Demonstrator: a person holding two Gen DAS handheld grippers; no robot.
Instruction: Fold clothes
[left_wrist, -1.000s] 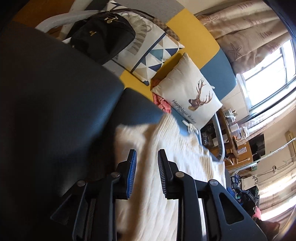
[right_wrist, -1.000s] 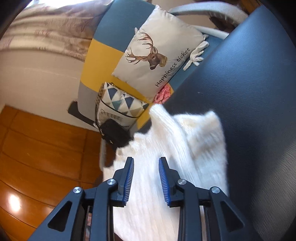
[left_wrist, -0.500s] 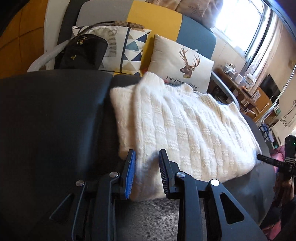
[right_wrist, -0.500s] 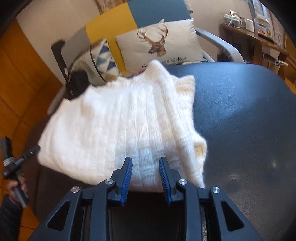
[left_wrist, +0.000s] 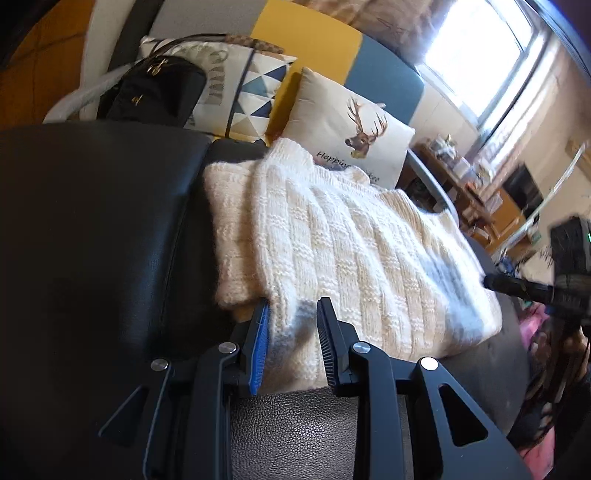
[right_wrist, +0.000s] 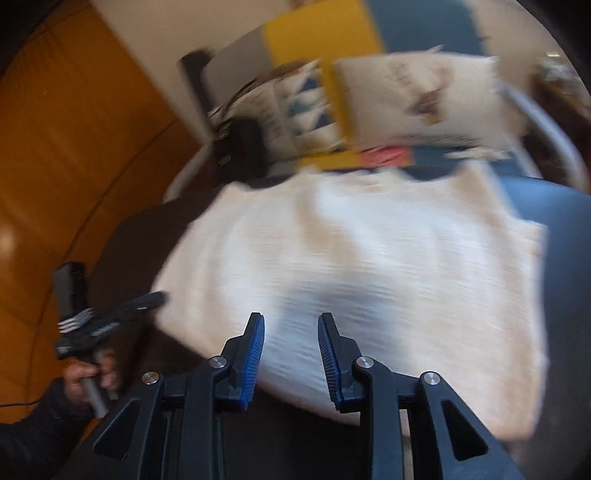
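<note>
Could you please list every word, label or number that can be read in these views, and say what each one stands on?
"Happin": on the white deer-print cushion, in the left wrist view; the white knitted sweater hides the rest.
Large grey letters on the triangle-patterned cushion: cut off by the black handbag, unreadable.
Gold emblem on that handbag: too small to read.
Right wrist view: everything is motion-blurred, nothing legible.

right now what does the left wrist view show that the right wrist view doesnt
Only the left wrist view: the window, cluttered wooden shelves, and the right tool entering from the right. Only the right wrist view, which is blurred: the orange floor and the hand holding the left tool. Both: the cream knit sweater on the black cushion, the deer pillow, and the black bag.
</note>
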